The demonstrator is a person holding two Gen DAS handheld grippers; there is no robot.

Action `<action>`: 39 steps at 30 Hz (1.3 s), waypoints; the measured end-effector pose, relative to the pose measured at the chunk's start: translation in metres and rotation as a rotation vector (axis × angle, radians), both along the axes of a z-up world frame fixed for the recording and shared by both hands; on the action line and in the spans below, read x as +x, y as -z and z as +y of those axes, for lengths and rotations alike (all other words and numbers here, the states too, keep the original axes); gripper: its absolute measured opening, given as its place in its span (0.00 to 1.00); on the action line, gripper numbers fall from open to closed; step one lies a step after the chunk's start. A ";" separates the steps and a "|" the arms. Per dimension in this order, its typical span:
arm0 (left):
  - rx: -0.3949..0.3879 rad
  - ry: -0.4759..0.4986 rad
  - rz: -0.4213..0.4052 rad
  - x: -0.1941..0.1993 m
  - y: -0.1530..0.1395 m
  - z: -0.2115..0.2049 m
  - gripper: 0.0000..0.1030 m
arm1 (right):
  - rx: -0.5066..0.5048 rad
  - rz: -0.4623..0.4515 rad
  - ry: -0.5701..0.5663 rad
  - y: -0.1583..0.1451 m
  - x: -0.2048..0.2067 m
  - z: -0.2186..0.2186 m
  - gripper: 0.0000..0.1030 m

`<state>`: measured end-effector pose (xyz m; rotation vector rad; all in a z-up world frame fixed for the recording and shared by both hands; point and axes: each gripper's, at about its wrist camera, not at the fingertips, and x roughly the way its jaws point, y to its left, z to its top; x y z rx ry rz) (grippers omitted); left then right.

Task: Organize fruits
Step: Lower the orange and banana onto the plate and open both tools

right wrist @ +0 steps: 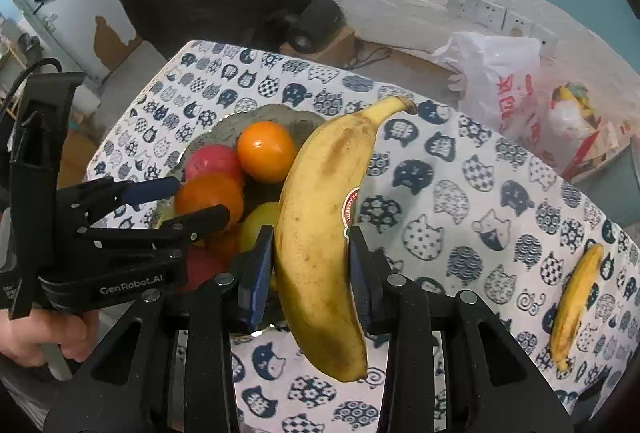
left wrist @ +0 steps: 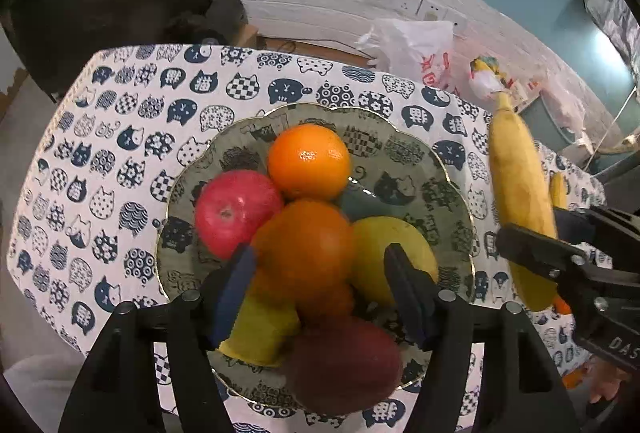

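A patterned plate holds a pile of fruit: a red apple, an orange at the back, yellow fruits and a dark red fruit at the front. A second orange lies on top of the pile, between the fingers of my left gripper. The left pad is at its side and a gap shows at the right pad. My right gripper is shut on a large yellow banana, held above the cloth just right of the plate.
A smaller banana lies on the cat-print tablecloth to the right. Plastic bags stand beyond the table's far right edge. A hand holds the left gripper's handle at the left.
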<state>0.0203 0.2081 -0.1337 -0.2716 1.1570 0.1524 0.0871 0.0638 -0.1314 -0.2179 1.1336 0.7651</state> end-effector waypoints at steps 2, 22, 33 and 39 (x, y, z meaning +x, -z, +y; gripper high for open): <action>-0.016 -0.001 0.007 -0.002 0.000 0.001 0.66 | 0.009 0.015 -0.006 0.002 0.000 0.005 0.33; -0.022 -0.105 0.015 -0.053 -0.005 0.049 0.67 | 0.004 0.055 -0.088 0.020 -0.014 0.072 0.33; -0.015 -0.103 0.004 -0.057 -0.009 0.049 0.67 | 0.024 0.058 -0.006 0.019 -0.005 0.063 0.59; -0.007 -0.084 -0.006 -0.053 -0.015 0.039 0.67 | 0.031 0.051 0.008 0.011 -0.003 0.051 0.64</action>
